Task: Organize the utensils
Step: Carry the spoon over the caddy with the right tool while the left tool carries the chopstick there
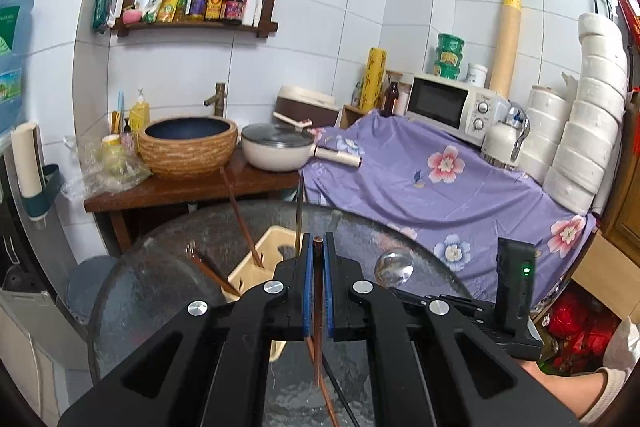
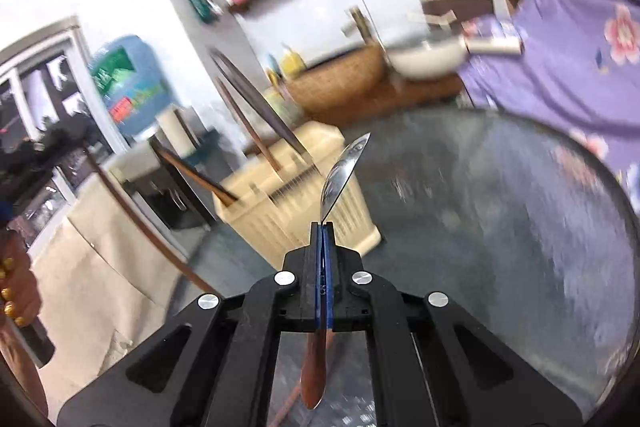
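Observation:
My left gripper (image 1: 318, 239) is shut on brown chopsticks (image 1: 318, 307) that run back between its blue pads and hang below it. Ahead on the round glass table (image 1: 160, 287) stands a cream utensil holder (image 1: 256, 267) with other chopsticks (image 1: 240, 215) and a thin dark blade (image 1: 299, 211) leaning in it. In the blurred right wrist view my right gripper (image 2: 322, 225) is shut on a spoon: its shiny bowl (image 2: 344, 171) points up toward the holder (image 2: 304, 195), and its brown handle (image 2: 314, 375) hangs behind. The left wrist view shows that spoon bowl (image 1: 394, 267) beside the right gripper's body (image 1: 516, 291).
Behind the table a wooden counter (image 1: 180, 191) carries a woven basin (image 1: 188, 147) and a lidded pan (image 1: 276, 147). A purple flowered cloth (image 1: 440, 187) covers a surface with a microwave (image 1: 452, 107). A sleeve shows at lower right (image 1: 612, 387).

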`<state>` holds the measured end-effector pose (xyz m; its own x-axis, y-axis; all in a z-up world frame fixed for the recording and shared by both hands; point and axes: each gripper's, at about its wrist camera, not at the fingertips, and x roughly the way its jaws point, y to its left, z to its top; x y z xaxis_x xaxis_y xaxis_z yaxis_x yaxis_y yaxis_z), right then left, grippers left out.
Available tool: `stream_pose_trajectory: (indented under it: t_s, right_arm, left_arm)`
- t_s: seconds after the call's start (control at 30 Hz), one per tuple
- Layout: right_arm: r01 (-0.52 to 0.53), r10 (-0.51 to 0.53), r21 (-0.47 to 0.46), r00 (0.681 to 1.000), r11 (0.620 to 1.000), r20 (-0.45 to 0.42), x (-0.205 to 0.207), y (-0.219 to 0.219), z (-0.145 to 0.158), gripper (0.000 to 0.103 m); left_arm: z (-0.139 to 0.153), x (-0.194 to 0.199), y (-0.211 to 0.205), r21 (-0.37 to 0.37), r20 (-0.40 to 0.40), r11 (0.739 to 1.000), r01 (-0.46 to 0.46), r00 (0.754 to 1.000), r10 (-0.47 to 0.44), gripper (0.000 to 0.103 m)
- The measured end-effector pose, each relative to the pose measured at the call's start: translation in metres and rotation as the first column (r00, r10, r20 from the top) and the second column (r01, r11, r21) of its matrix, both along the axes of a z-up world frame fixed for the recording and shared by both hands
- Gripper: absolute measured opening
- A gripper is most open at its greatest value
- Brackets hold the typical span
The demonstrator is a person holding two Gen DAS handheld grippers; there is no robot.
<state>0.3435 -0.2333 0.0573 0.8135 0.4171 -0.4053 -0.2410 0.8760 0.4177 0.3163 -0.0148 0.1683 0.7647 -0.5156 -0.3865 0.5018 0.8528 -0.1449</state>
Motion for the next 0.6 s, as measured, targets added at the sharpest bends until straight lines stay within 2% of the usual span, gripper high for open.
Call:
stream_pose_trajectory:
  t_s: [0.07, 0.33, 0.47, 0.6]
  right_arm:
    - [-0.014, 0.014, -0.004, 0.998, 1.000, 0.062, 0.003, 0.007, 0.021, 0.002]
    - [0.003, 0.007, -0.042, 0.976, 0.999, 0.220, 0.042, 0.023, 0.075, 0.002]
    - [0.036, -0.017, -0.070, 0.966, 0.997, 0.259, 0.069, 0.026, 0.090, 0.002]
    - [0.091, -0.055, -0.109, 0.955, 0.990, 0.293, 0.097, 0.033, 0.092, 0.002]
  left_arm:
    - [0.013, 0.002, 0.001, -0.008, 0.014, 1.000, 0.002, 1.000, -0.002, 0.005]
    - [0.065, 0.020, -0.002, -0.005, 0.103, 0.999, -0.037, 0.994, 0.038, 0.005]
    - [0.084, 0.029, 0.000, -0.001, 0.145, 0.998, -0.064, 0.987, 0.064, 0.005]
    - [0.086, 0.042, -0.005, 0.039, 0.198, 0.991, -0.130, 0.973, 0.120, 0.005]
